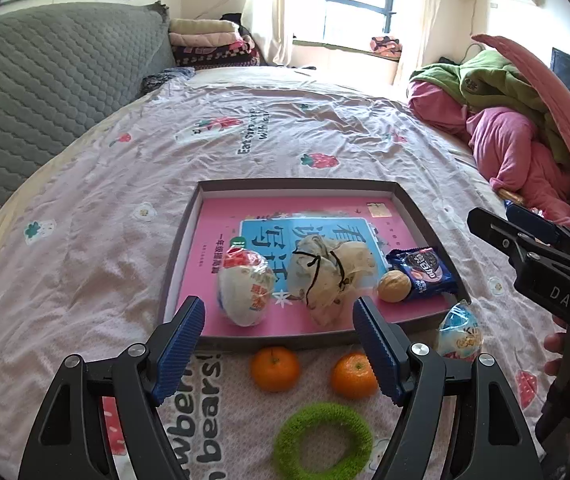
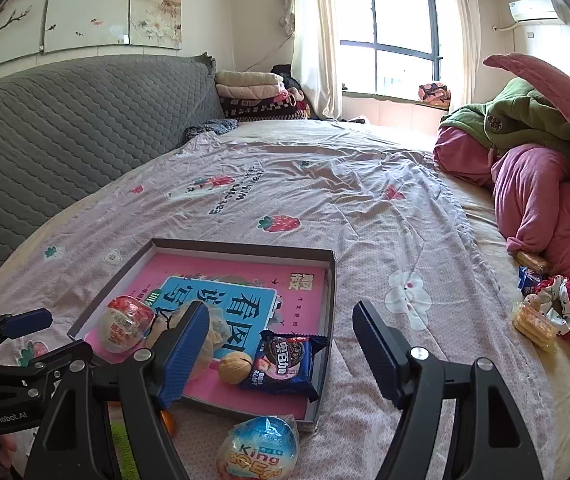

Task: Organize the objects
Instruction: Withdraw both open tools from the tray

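A bed (image 1: 133, 168) in strawberry-print sheets carries a shallow tray (image 1: 181, 240) holding a red-wrapped egg (image 1: 245, 288), a cloth pouch (image 1: 325, 276), a walnut (image 1: 393, 287) and a cookie packet (image 1: 425, 272). Past the tray's far rim the sheet lies open. Both the left hand-held gripper (image 1: 279, 344) and the right hand-held gripper (image 2: 281, 344) gape empty. Only the left view shows two oranges (image 1: 275, 368) and a green ring (image 1: 323, 440) outside the near rim; a blue egg (image 2: 259, 450) lies there too.
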Motion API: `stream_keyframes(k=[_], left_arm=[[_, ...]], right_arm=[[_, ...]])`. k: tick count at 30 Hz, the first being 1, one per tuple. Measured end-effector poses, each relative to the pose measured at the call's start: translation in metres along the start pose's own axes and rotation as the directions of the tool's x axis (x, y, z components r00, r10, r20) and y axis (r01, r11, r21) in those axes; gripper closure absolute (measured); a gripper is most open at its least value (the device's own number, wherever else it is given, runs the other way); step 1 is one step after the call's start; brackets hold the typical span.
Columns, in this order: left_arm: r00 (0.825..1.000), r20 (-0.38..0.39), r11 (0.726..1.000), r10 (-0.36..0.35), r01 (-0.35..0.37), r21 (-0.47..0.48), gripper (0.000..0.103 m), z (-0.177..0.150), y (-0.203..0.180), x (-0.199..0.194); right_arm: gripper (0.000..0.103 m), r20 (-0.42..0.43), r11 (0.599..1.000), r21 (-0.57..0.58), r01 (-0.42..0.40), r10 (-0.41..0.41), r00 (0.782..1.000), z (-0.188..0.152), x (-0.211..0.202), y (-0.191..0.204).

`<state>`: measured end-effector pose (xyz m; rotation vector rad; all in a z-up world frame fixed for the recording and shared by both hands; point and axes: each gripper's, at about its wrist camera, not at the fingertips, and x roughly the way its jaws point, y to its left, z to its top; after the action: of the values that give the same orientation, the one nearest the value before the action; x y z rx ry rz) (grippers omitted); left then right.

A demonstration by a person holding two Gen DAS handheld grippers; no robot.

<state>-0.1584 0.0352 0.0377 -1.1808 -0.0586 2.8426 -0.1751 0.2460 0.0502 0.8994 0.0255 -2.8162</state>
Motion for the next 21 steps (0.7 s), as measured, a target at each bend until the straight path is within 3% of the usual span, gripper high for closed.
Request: stream_keyframes(k=[21], left_arm=[[1.000,-0.006,1.000,0.016,-0.016,0.006,0.025,-0.020,0.004,-0.026]], right_arm=[[0.029,0.016,1.000,-0.008,-0.009,0.010,1.000,-0.012,-0.021,0.008]])
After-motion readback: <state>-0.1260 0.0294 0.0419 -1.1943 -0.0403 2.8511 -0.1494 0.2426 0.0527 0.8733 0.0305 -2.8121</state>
